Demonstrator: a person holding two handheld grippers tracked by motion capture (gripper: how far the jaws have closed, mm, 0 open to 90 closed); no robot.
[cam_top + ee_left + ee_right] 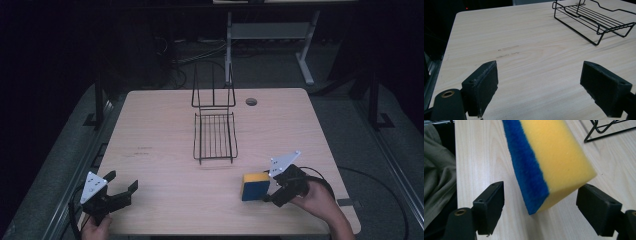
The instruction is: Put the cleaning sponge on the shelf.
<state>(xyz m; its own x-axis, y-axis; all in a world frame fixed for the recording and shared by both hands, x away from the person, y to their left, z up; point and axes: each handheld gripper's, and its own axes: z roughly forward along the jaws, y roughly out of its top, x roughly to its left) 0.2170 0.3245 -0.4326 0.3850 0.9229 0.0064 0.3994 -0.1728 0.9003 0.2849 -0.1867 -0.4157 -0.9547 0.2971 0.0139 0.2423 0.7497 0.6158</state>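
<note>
A sponge [255,186] [559,157], yellow with a blue scouring layer, sits on the wooden table [165,165] near the front right. My right gripper [269,189] [541,192] is open just to its right. The jaws stand wide on either side of the sponge's near corner, and I see no contact. My left gripper [122,180] [540,67] is open at the front left, over bare wood, with nothing between its pads. A black wire rack [215,136] [594,20] [604,130] with an upright back stands at the table's middle.
A round cable hole [251,102] lies behind the rack on the right. A white desk frame [270,35] and cables stand on the floor beyond the table. Grey-green cloth [436,170] hangs off the table's near edge in the right gripper view.
</note>
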